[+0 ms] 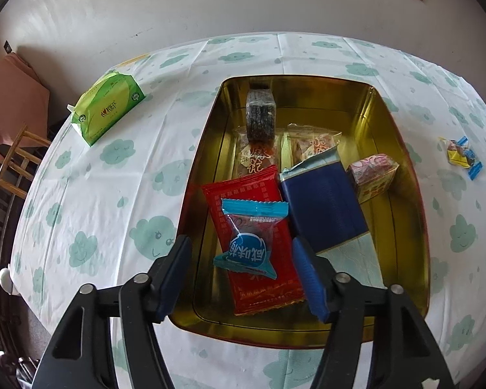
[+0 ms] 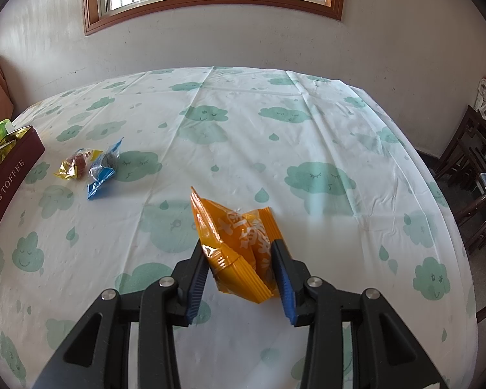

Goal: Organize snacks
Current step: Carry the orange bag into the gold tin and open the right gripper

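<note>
The left gripper (image 1: 241, 253) is held with its jaws spread wide and nothing clasped between them. The right gripper (image 2: 239, 259) is closed, both blue-padded fingers (image 2: 283, 278) pressed inward.

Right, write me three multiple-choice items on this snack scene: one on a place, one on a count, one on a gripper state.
1. Where does the teal-ended snack packet lie?
A. on the red packet inside the gold tin
B. on the tablecloth
C. on the green tissue pack

2. How many wrapped candies lie loose beside the tin?
A. none
B. two
C. five

3. What is the right gripper doing?
A. open over nothing
B. shut on the orange snack packet
C. holding the tin

Answers: 1 A, it overlaps the red packet within the tin walls; 2 B, one yellow and one blue; 3 B, the jaws press both sides of the packet.
</note>
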`<state>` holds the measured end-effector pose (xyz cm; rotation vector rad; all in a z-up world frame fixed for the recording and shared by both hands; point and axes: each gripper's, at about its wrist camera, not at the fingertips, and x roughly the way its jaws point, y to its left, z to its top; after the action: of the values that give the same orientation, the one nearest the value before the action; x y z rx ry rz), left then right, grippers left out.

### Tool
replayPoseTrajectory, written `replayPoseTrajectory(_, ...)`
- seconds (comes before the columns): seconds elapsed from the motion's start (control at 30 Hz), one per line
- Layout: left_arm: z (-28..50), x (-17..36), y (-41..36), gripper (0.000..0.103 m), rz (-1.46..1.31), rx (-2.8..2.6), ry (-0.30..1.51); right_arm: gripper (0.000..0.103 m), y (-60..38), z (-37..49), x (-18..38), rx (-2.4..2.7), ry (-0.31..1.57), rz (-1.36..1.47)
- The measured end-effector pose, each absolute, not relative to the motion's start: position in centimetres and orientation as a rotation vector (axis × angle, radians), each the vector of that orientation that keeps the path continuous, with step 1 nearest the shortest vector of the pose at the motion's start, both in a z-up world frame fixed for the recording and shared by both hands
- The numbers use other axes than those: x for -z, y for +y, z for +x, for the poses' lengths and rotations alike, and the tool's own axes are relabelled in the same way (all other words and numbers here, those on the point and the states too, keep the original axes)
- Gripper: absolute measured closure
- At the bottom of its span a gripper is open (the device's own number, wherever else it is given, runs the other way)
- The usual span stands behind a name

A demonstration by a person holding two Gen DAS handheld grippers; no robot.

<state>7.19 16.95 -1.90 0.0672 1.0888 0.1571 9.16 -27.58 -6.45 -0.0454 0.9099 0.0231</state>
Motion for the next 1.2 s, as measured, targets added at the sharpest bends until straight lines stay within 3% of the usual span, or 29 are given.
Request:
replayPoseTrajectory(0.7, 5.1, -1.8, 16.6, 0.023, 0.029, -0.135, 0.985, 0.063, -27.6, 9.2, 6.4, -0.024, 0.91, -0.041)
replayPoseTrajectory(1.2, 3.4, -2.6, 19.6, 0.021, -0.037, -0.279, 0.92, 0.07, -26.8, 8.8, 4.5, 0.013, 0.9, 0.014)
